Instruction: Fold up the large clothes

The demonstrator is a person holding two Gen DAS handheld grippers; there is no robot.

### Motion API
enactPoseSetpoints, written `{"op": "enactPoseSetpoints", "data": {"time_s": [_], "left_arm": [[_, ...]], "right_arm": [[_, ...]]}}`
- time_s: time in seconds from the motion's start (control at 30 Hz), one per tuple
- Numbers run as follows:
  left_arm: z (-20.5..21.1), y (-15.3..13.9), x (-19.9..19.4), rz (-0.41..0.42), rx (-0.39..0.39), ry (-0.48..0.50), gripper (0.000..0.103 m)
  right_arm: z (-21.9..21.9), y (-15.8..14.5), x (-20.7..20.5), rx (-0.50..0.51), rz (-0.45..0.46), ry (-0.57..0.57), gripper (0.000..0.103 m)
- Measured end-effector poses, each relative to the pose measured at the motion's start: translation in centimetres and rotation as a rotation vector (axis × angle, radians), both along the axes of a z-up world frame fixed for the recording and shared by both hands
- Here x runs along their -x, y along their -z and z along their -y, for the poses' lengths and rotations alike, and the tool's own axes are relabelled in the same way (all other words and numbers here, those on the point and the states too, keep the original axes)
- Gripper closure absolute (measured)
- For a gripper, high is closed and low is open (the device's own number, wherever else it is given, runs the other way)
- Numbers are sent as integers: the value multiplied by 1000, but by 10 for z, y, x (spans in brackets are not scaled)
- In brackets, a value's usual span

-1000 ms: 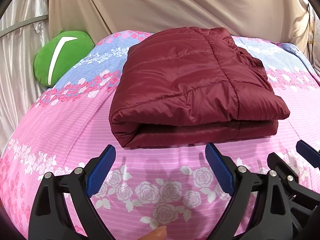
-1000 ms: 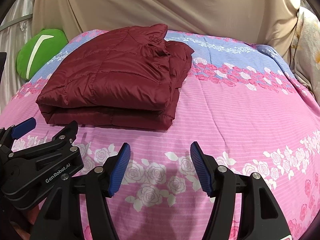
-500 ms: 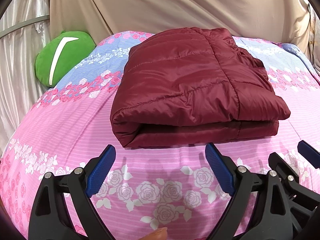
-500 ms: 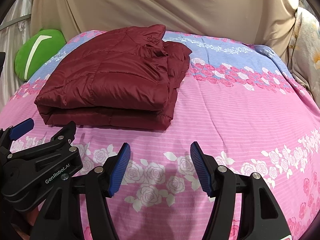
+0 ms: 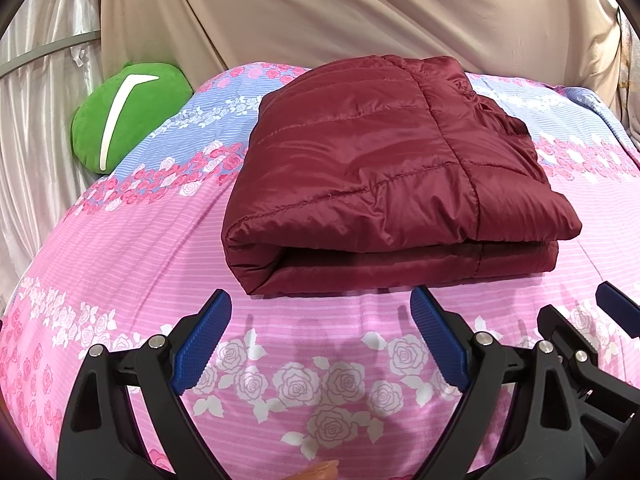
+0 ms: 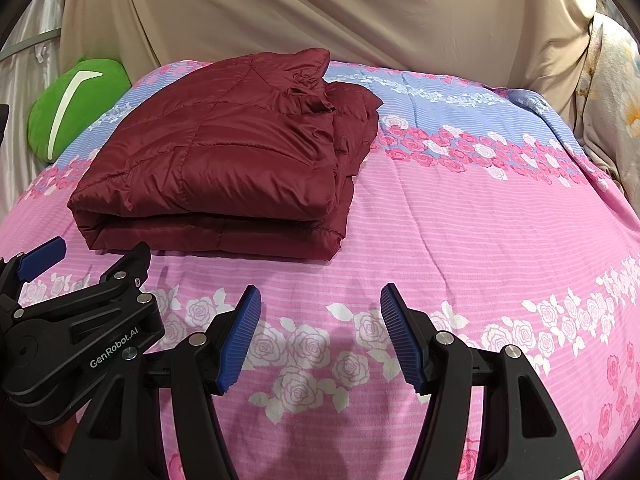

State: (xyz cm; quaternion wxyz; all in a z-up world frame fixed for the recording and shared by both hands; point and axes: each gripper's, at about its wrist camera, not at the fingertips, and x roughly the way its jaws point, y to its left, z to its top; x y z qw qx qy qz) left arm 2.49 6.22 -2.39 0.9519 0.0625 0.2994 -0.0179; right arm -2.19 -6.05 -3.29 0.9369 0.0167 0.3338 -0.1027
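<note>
Maroon quilted jacket (image 5: 384, 184) lies folded on the bed (image 5: 120, 248); left claw (image 5: 320, 332) and right claw (image 6: 320, 332) hover spread and empty, best withdrawn without disturbing it.

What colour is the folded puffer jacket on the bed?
Dark maroon, quilted and shiny; the puffer jacket shows best in the left wrist view.

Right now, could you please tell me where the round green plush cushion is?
The round green plush cushion sits at the bed's far-left edge in both views, against the silvery curtain, left of the folded maroon quilted jacket.

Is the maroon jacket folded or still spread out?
Folded: the maroon jacket lies as a compact stack, layers showing along its near edge, on the bedspread.
</note>
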Motion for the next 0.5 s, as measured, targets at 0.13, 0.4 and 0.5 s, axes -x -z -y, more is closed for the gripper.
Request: {"op": "enactPoseSetpoints", "data": {"time_s": [0.13,0.4,0.5], "left_arm": [[0,0,1,0,2,-1,15],[-1,0,0,0,2,0,15],[0,0,0,0,2,-1,15]], "right_arm": [[1,0,0,1,1,-2,42],[1,0,1,1,1,-3,42],[1,0,2,0,2,-4,42]]}}
